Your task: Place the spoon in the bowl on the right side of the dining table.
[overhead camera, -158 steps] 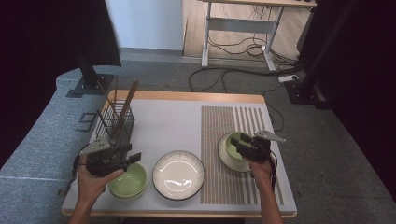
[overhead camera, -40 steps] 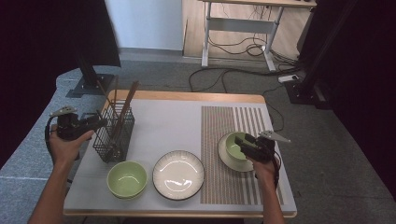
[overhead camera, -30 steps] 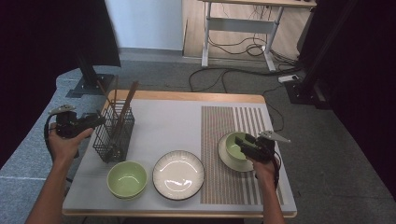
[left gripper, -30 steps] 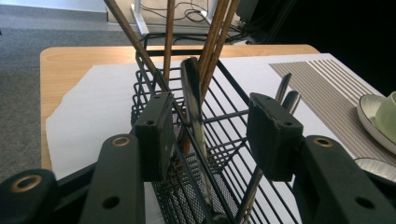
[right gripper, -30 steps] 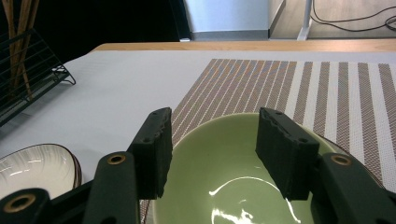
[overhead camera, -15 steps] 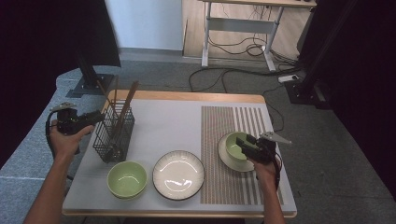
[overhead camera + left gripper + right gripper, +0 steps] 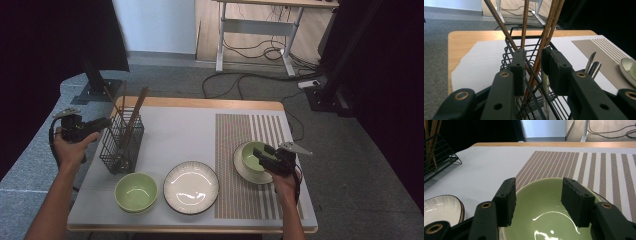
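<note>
A black wire basket [image 7: 121, 145] with brown chopsticks [image 7: 135, 112] stands at the table's left. My left gripper [image 7: 102, 122] reaches in level from the left at its upper rim. In the left gripper view its jaws [image 7: 534, 60] have just been closing, with the basket's wire [image 7: 509, 57] and a chopstick [image 7: 549, 30] between them; a gap still shows beside the pads. My right gripper [image 7: 260, 152] hovers open over a green bowl [image 7: 248, 159] that sits on a pale plate [image 7: 242, 167]. The bowl's hollow [image 7: 544, 202] lies below its jaws [image 7: 537, 192].
A second green bowl [image 7: 135, 192] and a white dark-rimmed plate [image 7: 191, 187] sit near the front edge. Metal cutlery [image 7: 592, 65] stands in the basket. A striped placemat [image 7: 250, 125] covers the right half, a white mat [image 7: 175, 135] the left.
The left hand left the front green bowl and came to the basket's left side; over the last second it edged closer and its jaws narrowed. The right gripper stayed over its bowl.
</note>
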`<state>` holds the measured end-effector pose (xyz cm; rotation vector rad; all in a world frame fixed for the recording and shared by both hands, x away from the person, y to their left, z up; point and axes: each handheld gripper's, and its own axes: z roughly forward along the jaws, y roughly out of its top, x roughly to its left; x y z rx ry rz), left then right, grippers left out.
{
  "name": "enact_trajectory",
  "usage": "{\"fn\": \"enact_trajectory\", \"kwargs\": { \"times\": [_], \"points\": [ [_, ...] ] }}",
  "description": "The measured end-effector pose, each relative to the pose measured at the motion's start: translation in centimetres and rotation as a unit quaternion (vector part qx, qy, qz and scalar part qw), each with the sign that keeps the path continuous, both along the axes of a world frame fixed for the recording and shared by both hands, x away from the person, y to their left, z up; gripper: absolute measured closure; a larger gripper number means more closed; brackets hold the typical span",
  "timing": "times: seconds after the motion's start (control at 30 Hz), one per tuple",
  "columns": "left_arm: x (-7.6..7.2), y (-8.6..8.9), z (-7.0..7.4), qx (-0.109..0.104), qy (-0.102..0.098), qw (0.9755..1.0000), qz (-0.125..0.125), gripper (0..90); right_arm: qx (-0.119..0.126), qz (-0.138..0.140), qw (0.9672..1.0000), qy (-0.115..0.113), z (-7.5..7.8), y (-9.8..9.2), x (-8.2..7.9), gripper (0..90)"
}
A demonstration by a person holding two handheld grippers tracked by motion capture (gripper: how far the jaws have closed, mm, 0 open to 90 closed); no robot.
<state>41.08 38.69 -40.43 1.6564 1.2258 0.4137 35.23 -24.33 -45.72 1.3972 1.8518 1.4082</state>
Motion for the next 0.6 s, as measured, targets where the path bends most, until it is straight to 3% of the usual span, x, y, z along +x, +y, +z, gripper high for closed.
{"fn": "enact_trajectory", "kwargs": {
  "times": [0.3,0.6],
  "points": [
    [-0.08,-0.27,0.24,-0.002,-0.002,0.9999,-0.011,81.1,0.000,0.001,1.0000,0.001,-0.02,-0.02,0.02,45.6],
    [-0.54,-0.19,0.44,-0.007,-0.006,0.9999,-0.012,84.2,0.004,-0.003,1.0000,-0.001,0.09,-0.26,-0.04,45.5]
  ]
}}
